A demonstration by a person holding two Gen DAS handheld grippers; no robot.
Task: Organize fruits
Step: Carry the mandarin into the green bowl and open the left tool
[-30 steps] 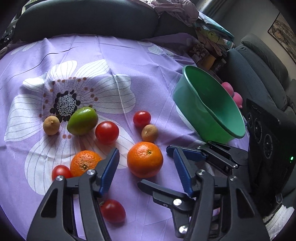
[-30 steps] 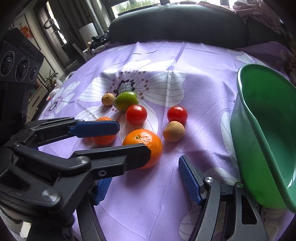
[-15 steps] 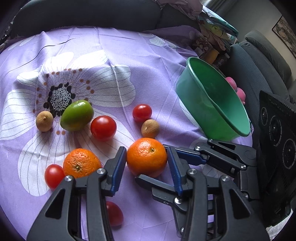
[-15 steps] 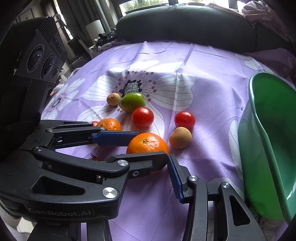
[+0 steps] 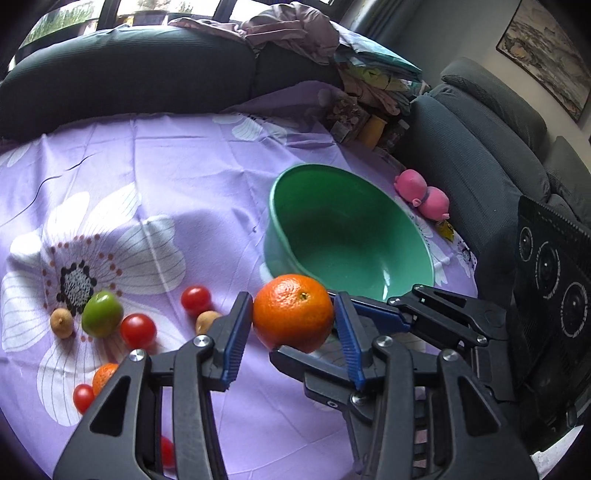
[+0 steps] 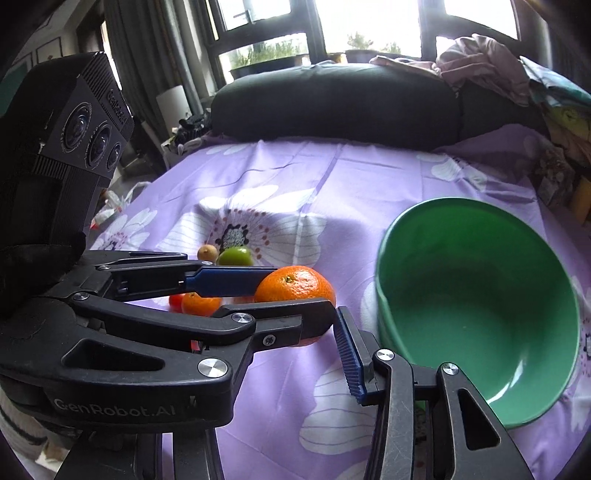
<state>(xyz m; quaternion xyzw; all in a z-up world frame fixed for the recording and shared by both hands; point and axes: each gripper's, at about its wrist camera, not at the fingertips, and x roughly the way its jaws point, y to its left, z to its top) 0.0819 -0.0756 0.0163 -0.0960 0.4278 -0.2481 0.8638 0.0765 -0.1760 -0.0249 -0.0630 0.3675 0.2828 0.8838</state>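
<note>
My left gripper (image 5: 291,321) is shut on a large orange (image 5: 293,312) and holds it above the purple cloth, just in front of the tilted green bowl (image 5: 351,236). The orange (image 6: 295,290) and bowl (image 6: 476,302) also show in the right wrist view. My right gripper (image 6: 332,343) is open and empty; its fingers reach under and beside the left gripper. On the cloth lie a green fruit (image 5: 101,314), red tomatoes (image 5: 138,330) (image 5: 195,300), small brown fruits (image 5: 61,322) (image 5: 207,322) and a second orange (image 5: 105,376).
A dark sofa (image 5: 129,74) runs along the table's far edge, with piled clothes (image 5: 295,33) on it. A pink pig toy (image 5: 423,195) lies behind the bowl near a dark armchair (image 5: 480,147). Jars and clutter (image 5: 369,125) stand at the far right.
My left gripper closed on the large orange and lifted it off the cloth toward the green bowl. The right gripper stayed open beside it.
</note>
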